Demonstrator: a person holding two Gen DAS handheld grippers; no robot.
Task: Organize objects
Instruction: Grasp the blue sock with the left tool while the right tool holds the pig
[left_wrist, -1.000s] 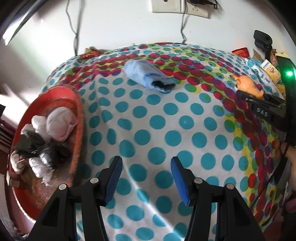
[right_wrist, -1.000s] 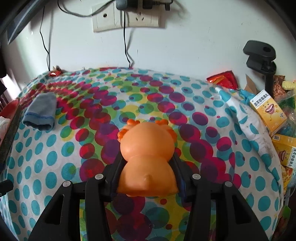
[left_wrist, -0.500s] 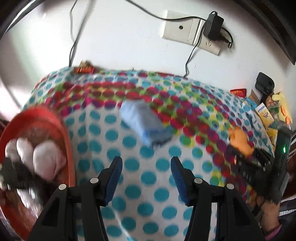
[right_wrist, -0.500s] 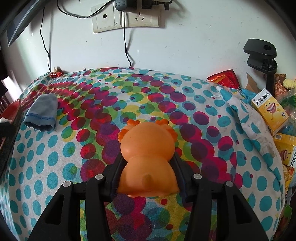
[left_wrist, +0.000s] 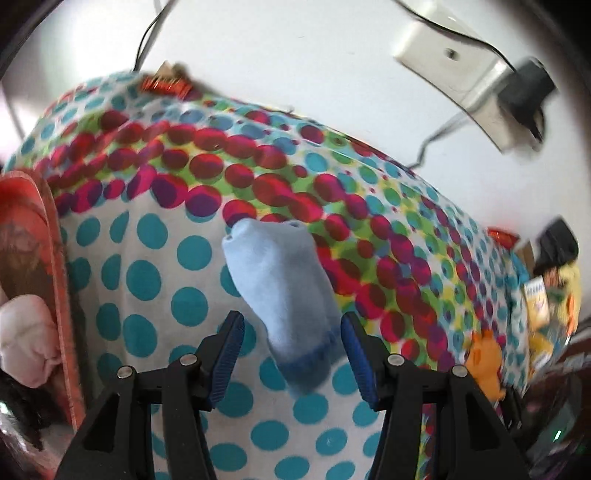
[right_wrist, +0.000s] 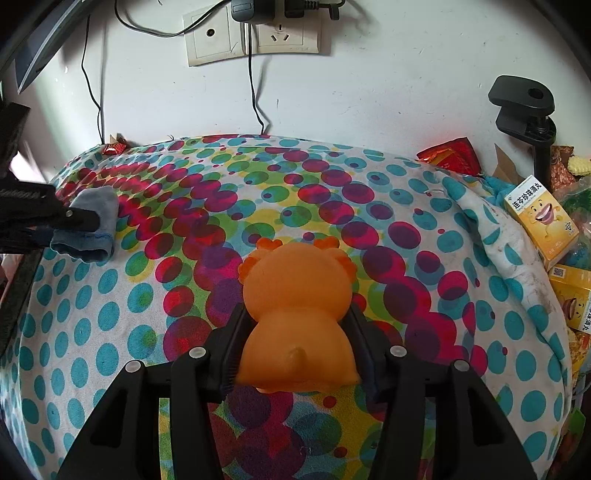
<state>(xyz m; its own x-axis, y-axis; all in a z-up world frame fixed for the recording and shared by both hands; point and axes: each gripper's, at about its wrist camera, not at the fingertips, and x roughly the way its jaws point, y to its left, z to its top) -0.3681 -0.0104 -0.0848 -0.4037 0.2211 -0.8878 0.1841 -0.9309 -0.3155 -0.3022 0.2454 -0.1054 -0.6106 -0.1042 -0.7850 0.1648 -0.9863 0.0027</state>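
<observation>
A light blue sock lies on the polka-dot cloth, its cuff end between the fingers of my left gripper, which is open and straddles it without pressing. The right wrist view shows the same sock at far left, with the left gripper's dark finger over it. An orange rubber animal toy stands on the cloth between the pads of my right gripper. Those jaws are opening, though the pads still touch the toy's sides. The toy also appears at lower right of the left wrist view.
A red tray holding white and dark bundles sits at the cloth's left edge. Yellow boxes, red wrappers and a black clamp crowd the right side. Wall sockets with cables are behind.
My left gripper swept from the tray side to the blue sock and rolled, so the sock now lies between its open fingers. The right gripper stayed put and its jaws eased slightly apart.
</observation>
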